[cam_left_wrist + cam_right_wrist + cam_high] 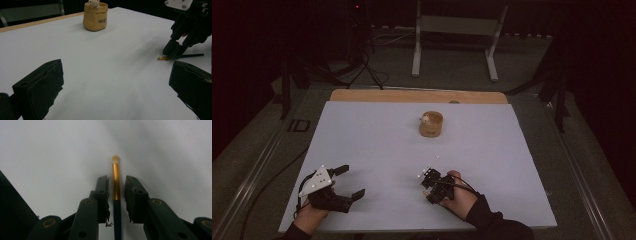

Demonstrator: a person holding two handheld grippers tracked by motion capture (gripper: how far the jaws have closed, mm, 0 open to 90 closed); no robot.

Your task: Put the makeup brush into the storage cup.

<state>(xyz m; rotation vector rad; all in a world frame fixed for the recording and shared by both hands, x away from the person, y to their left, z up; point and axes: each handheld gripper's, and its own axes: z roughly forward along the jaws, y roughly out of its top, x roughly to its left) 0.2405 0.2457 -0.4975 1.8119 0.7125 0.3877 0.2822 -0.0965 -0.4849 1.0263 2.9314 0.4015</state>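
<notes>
Makeup brush (116, 182) lying flat on the white bench (377, 145), between the jaws of the right claw (116, 185).

The brush has a dark handle, a gold ferrule and a small pale tip. The right claw (428, 182) points down at the near right part of the bench; its jaws stand narrowly apart on either side of the ferrule, a thin gap visible on each side, not yet pinching. The left claw (346, 181) rests at the near left, well apart, jaws spread wide with nothing between them. A tan pouch-shaped pot (431, 124) holding a small white figure (94, 3) stands near the bench's far edge.
</notes>
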